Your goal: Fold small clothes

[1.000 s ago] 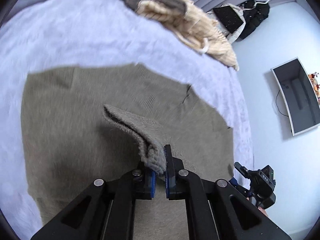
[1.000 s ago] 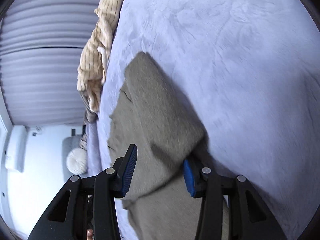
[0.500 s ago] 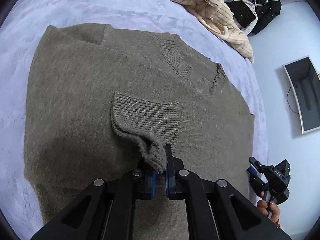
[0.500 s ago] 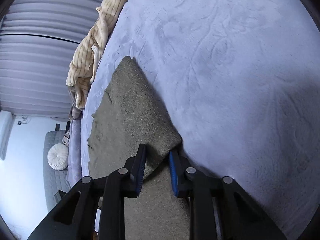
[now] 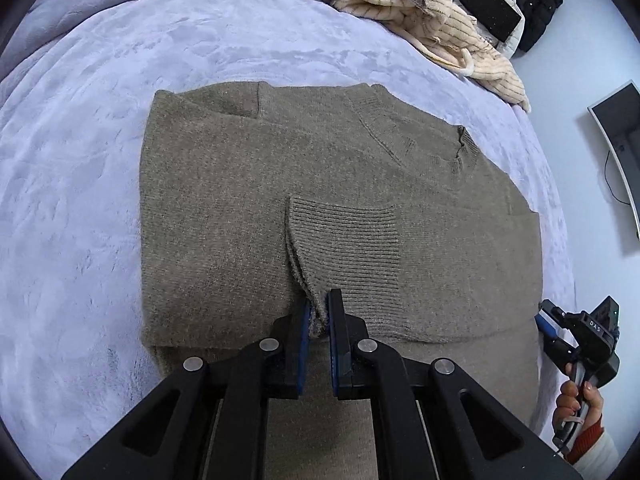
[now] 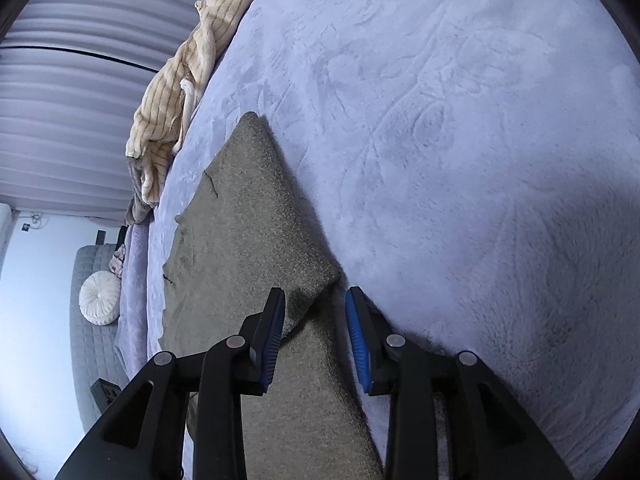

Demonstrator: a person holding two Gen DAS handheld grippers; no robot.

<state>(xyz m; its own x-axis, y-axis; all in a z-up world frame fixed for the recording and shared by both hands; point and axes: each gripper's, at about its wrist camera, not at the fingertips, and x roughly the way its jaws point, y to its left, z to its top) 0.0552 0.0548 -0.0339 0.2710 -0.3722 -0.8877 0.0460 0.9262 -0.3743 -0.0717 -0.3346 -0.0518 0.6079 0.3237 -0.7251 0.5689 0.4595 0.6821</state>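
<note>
An olive-brown knit sweater (image 5: 256, 200) lies flat on a lavender plush blanket (image 5: 80, 160). A sleeve is folded across its front, ribbed cuff (image 5: 344, 236) near the middle. My left gripper (image 5: 318, 320) is shut on the cuff's lower corner, low over the sweater. In the right wrist view the sweater (image 6: 248, 240) runs away from me, and my right gripper (image 6: 316, 320) is open, its jaws either side of a folded corner of the sweater. The right gripper also shows at the left wrist view's right edge (image 5: 576, 336), held by a hand.
A cream striped garment and a brown one (image 5: 432, 20) are heaped at the bed's far edge, also in the right wrist view (image 6: 180, 88). Dark clothes (image 5: 536, 0) and a wall monitor (image 5: 616, 152) lie beyond. A grey sofa with a white cushion (image 6: 98, 298) stands past the bed.
My left gripper has laid the sleeve cuff down across the sweater front, still pinching it. My right gripper closed toward the folded corner, then opened wider around it.
</note>
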